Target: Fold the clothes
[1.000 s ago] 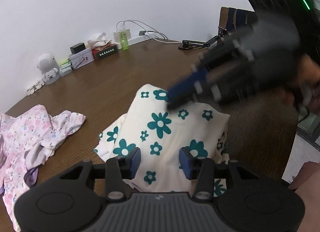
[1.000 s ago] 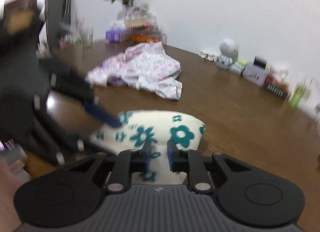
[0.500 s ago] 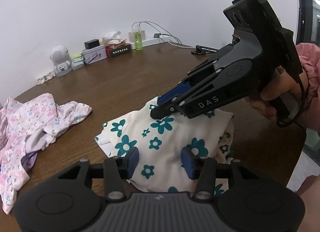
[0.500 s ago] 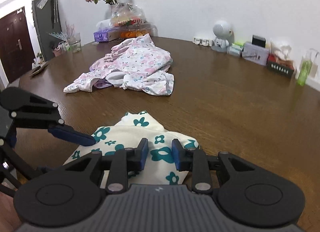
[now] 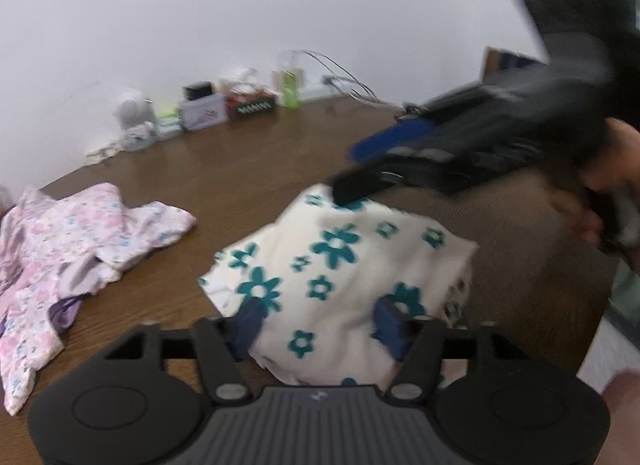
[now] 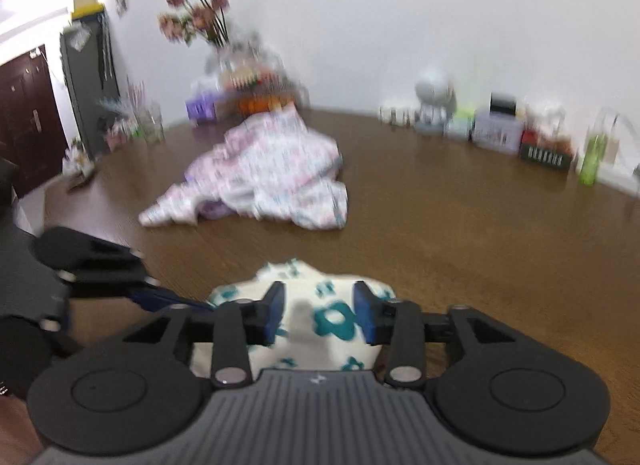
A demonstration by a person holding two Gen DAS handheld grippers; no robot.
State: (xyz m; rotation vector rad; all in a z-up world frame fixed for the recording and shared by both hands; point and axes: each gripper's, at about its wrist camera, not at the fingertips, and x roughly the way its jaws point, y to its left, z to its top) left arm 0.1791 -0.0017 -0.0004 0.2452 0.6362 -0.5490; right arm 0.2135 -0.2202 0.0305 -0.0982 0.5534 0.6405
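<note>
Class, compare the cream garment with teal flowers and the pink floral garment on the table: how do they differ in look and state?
The cream garment bears large teal flowers; the pink garment has a fine pastel print. The cream garment is gathered into a compact folded bundle; the pink garment sprawls crumpled and unfolded. The cream garment lies between the open left gripper and right gripper; the pink garment lies apart, untouched. Both rest on the wooden table.
</note>
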